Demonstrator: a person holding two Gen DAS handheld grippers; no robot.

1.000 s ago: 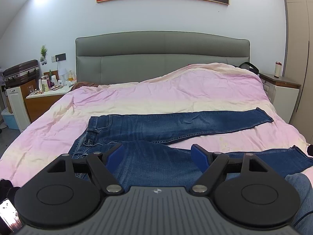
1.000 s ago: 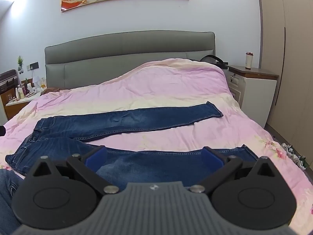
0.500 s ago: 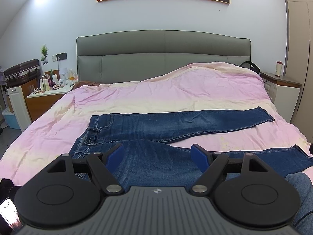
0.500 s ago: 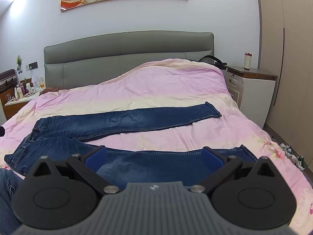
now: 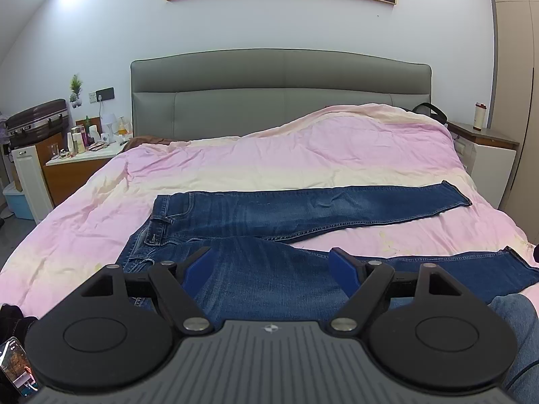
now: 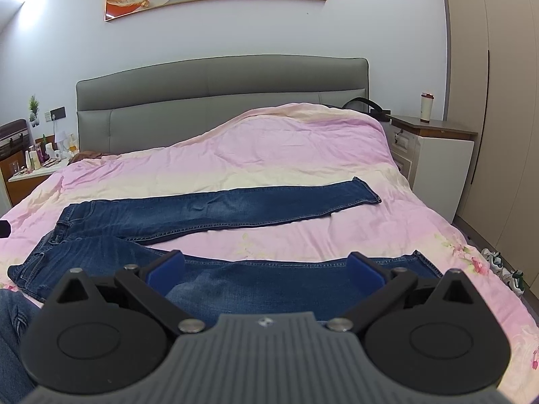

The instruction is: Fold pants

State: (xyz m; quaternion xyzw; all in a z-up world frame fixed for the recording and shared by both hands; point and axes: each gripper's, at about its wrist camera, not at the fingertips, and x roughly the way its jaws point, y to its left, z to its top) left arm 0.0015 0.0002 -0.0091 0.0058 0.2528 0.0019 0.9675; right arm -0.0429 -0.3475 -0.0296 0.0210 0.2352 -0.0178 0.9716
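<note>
Dark blue jeans (image 5: 269,215) lie flat on the pink bedcover (image 5: 303,155), waist at the left, legs spread apart and pointing right. The far leg's hem is at the right in the left wrist view (image 5: 451,195). The jeans also show in the right wrist view (image 6: 209,212), with the near leg's hem at the right (image 6: 421,262). My left gripper (image 5: 271,264) is open and empty above the thigh of the near leg. My right gripper (image 6: 266,267) is open and empty above the near leg, closer to its hem.
A grey headboard (image 5: 279,91) stands at the back. A cluttered nightstand (image 5: 81,161) is at the left and a white nightstand (image 6: 434,155) with a cup (image 6: 426,107) at the right. A phone (image 5: 15,367) lies at the lower left. The person's jeans-clad knee (image 5: 518,330) is at the right.
Both views have shifted very slightly; the jeans have not moved and both grippers stay open.
</note>
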